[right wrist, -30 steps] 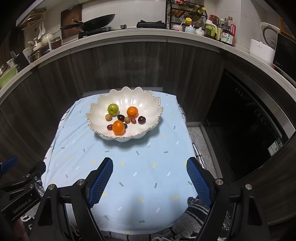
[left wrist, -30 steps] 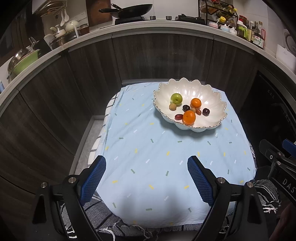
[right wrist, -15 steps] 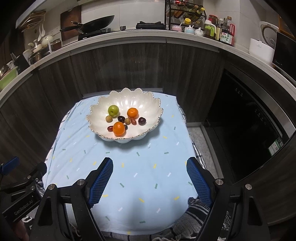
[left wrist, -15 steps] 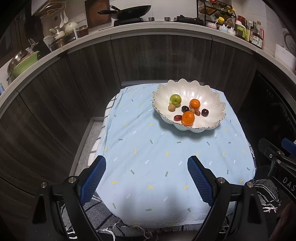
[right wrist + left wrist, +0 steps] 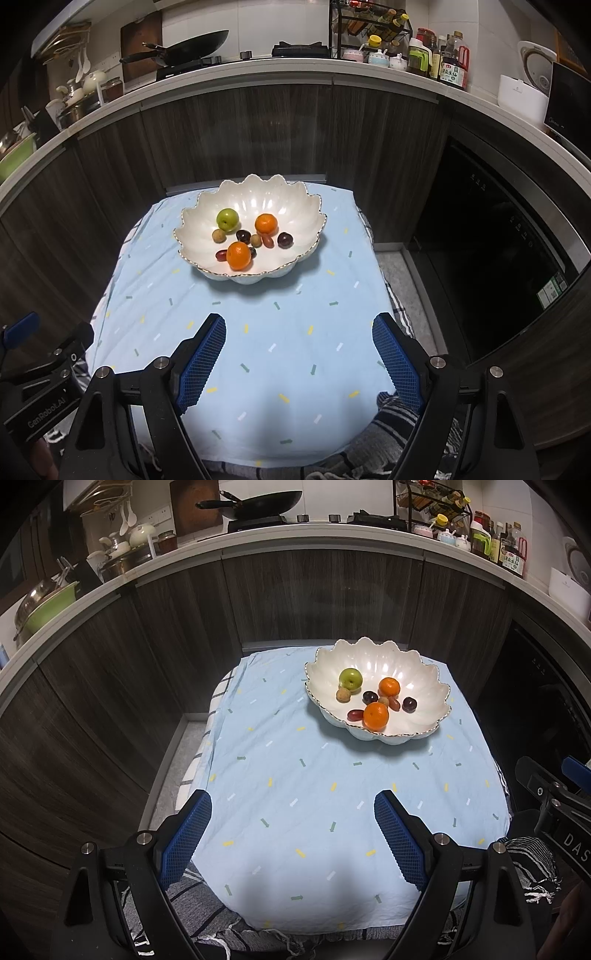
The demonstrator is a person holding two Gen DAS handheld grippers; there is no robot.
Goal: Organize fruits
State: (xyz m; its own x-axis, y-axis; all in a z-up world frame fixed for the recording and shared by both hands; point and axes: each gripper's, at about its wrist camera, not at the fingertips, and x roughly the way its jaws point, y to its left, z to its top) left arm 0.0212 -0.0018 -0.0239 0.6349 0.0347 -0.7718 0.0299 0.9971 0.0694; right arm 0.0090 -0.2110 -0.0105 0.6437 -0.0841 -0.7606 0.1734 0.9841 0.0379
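Observation:
A white scalloped bowl [image 5: 413,668] [image 5: 280,199] stands at the far side of the blue-clothed table [image 5: 314,794] [image 5: 258,332]. In it lie a green apple [image 5: 350,678] [image 5: 226,219], two oranges [image 5: 376,716] [image 5: 389,686] [image 5: 239,255] [image 5: 266,223], dark plums [image 5: 409,703] [image 5: 284,239] and several small brown and red fruits. My left gripper [image 5: 292,834] hangs open over the near part of the cloth, nothing between its blue pads. My right gripper [image 5: 298,354] is open too, with nothing in it, well short of the bowl.
Dark cabinet fronts and a white counter [image 5: 295,70] with a pan [image 5: 192,44], bottles and pots curve behind the table. A black oven front [image 5: 498,240] stands to the right. A striped cloth [image 5: 207,897] hangs under the blue one at the near edge.

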